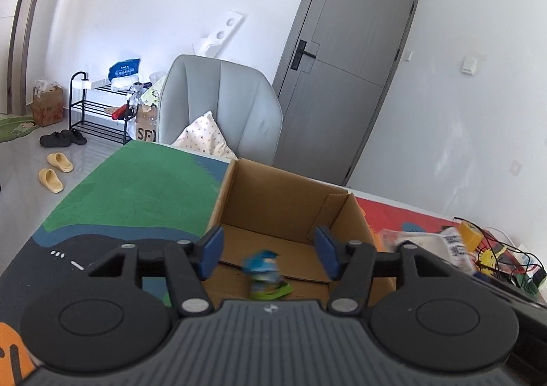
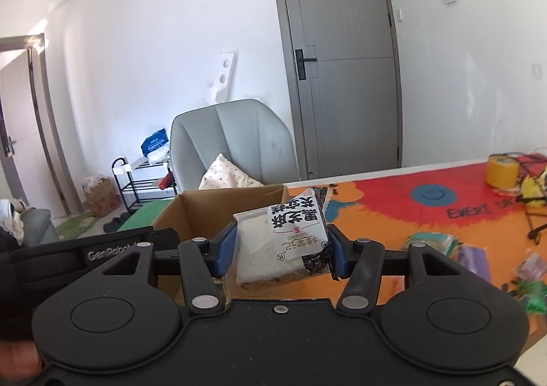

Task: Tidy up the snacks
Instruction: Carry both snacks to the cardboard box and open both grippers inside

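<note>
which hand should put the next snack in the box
Right. The right gripper already clamps a white snack packet close to the cardboard box. The left gripper is open over the box, with a blurred blue-green packet loose below.

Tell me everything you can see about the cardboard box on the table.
The box is plain brown corrugated cardboard, open at the top, with one short flap standing up at its far right corner. It sits upright on the colourful table mat, near the far edge, in front of a grey chair. Its inside floor is mostly bare; one small blue-and-green snack packet, blurred, is in it. The open left gripper is above its near side.
</note>
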The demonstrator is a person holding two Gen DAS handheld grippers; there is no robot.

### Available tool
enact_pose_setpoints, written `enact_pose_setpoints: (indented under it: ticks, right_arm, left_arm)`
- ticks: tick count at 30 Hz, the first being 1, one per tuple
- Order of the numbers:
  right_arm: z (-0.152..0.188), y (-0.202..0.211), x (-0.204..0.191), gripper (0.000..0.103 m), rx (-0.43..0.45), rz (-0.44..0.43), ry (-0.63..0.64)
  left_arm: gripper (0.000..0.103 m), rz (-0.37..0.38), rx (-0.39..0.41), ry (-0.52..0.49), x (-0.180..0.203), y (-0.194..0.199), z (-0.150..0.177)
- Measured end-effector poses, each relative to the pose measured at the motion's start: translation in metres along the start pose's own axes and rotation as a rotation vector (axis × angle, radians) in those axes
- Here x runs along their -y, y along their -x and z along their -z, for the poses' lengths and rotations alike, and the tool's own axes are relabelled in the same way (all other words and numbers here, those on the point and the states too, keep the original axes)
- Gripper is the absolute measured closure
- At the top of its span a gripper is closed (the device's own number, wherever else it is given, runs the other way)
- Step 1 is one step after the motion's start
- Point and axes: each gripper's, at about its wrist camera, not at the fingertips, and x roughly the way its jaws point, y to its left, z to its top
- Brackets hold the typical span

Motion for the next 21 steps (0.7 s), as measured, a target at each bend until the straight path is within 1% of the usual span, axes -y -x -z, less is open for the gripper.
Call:
enact_pose_setpoints:
  ticks: [1, 3, 4, 5, 9, 10, 11, 12, 13, 14, 16, 19, 21]
  right_arm:
    - [0.000, -0.003, -0.002, 0.049, -0.003, -0.005, -0.004]
    - [0.000, -0.007, -0.005, 0.049, -0.011, -0.013, -0.013]
    - [-0.001, -0.008, -0.007, 0.049, -0.012, -0.018, -0.012]
    - [-0.001, -0.009, -0.009, 0.049, -0.012, -0.020, -0.011]
    - [-0.003, -0.012, -0.019, 0.048, -0.014, -0.017, -0.003]
    - [-0.004, -0.015, -0.023, 0.047, -0.016, -0.019, 0.003]
    - [-0.005, -0.017, -0.026, 0.043, -0.018, -0.023, 0.009]
    - [-0.005, -0.016, -0.028, 0.040, -0.011, -0.020, 0.012]
    - [-0.006, -0.015, -0.030, 0.035, -0.001, -0.020, 0.013]
    - [-0.007, -0.013, -0.032, 0.023, 0.004, -0.014, 0.015]
    - [-0.009, -0.009, -0.033, 0.014, 0.017, -0.002, 0.021]
    - [-0.010, -0.003, -0.028, 0.011, 0.011, 0.014, 0.022]
    - [-0.008, 0.001, -0.020, 0.006, 0.006, 0.030, 0.006]
  left_arm:
    - [0.042, -0.010, 0.006, 0.009, -0.004, 0.003, -0.001]
    - [0.036, 0.004, 0.012, 0.036, -0.016, 0.009, -0.003]
    - [0.031, 0.003, 0.014, 0.051, -0.021, 0.011, -0.004]
    - [0.029, -0.006, 0.020, 0.062, -0.026, 0.014, -0.006]
    - [0.023, -0.032, 0.036, 0.081, -0.041, 0.019, -0.010]
    - [0.020, -0.038, 0.034, 0.086, -0.044, 0.020, -0.010]
    - [0.016, -0.042, 0.035, 0.087, -0.047, 0.021, -0.010]
    - [0.014, -0.047, 0.036, 0.085, -0.049, 0.021, -0.010]
    - [0.012, -0.052, 0.035, 0.081, -0.050, 0.022, -0.010]
    - [0.011, -0.053, 0.030, 0.077, -0.052, 0.022, -0.010]
    - [0.010, -0.048, 0.027, 0.077, -0.054, 0.023, -0.011]
    - [0.005, -0.047, 0.038, 0.075, -0.055, 0.026, -0.010]
    - [0.004, -0.049, 0.035, 0.070, -0.053, 0.026, -0.009]
